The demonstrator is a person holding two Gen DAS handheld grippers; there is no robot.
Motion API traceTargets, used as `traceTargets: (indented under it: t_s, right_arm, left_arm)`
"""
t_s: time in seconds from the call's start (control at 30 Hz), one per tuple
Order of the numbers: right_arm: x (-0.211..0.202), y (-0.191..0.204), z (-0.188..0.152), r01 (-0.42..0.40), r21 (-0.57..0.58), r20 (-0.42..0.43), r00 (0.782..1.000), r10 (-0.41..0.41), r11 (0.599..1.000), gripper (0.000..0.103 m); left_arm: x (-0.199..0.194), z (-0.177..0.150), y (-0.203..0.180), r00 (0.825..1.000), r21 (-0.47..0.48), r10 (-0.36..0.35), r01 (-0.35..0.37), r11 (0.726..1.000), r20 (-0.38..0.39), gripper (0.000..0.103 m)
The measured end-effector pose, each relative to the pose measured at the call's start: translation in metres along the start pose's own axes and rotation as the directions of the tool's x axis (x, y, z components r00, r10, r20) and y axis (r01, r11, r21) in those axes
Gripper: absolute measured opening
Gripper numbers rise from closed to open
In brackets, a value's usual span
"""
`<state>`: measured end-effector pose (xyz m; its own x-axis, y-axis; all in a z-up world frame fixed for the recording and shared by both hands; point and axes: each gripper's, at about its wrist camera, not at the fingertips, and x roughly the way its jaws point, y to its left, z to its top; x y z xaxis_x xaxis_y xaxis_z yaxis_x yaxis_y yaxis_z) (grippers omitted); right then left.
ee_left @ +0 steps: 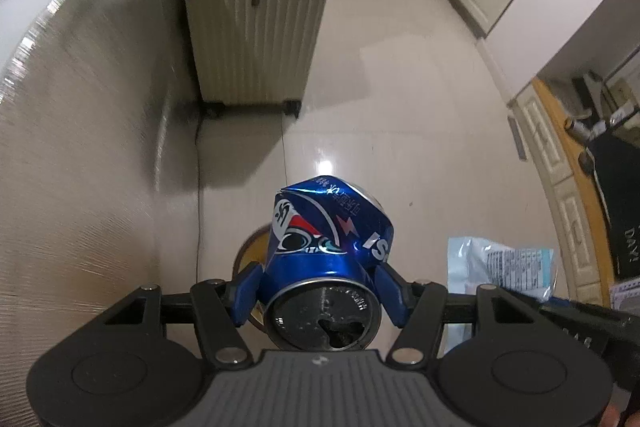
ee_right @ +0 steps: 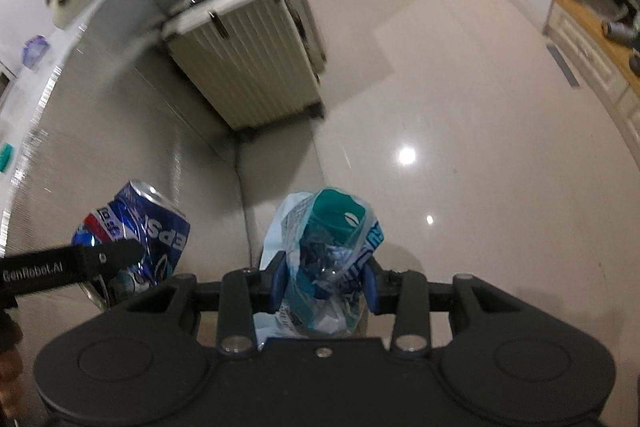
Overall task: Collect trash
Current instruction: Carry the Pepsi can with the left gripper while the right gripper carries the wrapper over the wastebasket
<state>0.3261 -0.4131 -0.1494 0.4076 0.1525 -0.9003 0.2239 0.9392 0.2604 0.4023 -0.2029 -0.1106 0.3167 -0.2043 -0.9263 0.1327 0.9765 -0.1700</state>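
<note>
Below, crushed can [ee_left: 332, 227] clamped in left claw [ee_left: 320, 287]; wrapper [ee_right: 328, 259] in right claw [ee_right: 324, 279]

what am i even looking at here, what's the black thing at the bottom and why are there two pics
The black shape at the bottom of each picture is a hand-held gripper with two blue fingers; a person carries one in each hand, with a wide-angle camera looking along the fingers. One picture is taken from each gripper.

The left gripper is closed on a crushed blue soda can. The right gripper is closed on a crumpled plastic wrapper, clear with teal print. Each view also shows the other hand's item at its edge.

Below is a glossy tiled floor, with a ribbed cream suitcase standing by the wall.
</note>
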Motion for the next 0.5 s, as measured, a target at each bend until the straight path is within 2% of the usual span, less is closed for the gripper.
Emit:
traceTargets:
  t_s: [0.3,0.5]
  right_arm:
    - [0.091,-0.018,-0.027,0.045,0.007,-0.103,0.994,-0.044,0.999,0.039]
    - [0.148,-0.022,-0.042,0.061,-0.010,-0.156,0.986,-0.062,0.998,0.039]
  left_arm:
    - [0.102,-0.011,0.015,0.996,-0.007,0.013,-0.014,1.000,-0.091,0.062]
    - [0.169,-0.025,0.034,0.988,-0.044,0.016,-0.023,0.999,-0.151,0.062]
